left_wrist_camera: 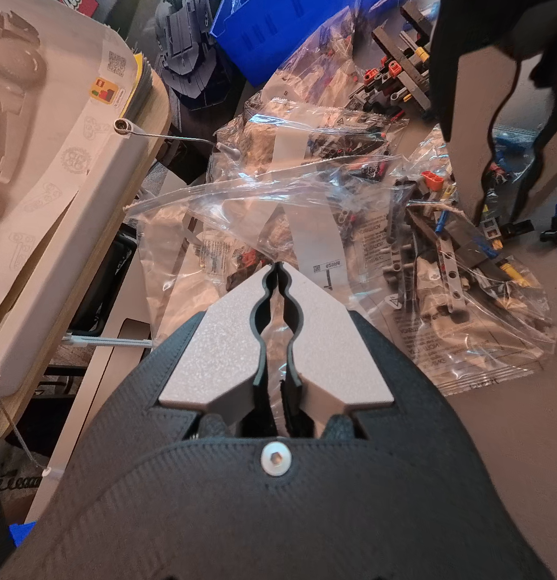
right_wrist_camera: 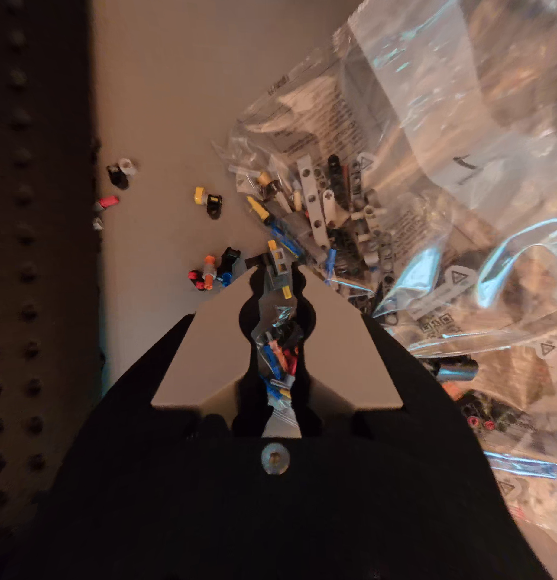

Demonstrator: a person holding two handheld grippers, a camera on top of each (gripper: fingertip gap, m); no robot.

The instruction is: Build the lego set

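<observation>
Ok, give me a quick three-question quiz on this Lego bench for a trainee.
1. True or false: the left tongs are closed at the tips above the clear plastic bags.
2. What colour is the bin beyond those bags? A red, B blue, C green.
3. In the right wrist view, what lies on the bare table left of the right tongs?
Key: 1 true. 2 B. 3 small loose Lego pieces.
</observation>
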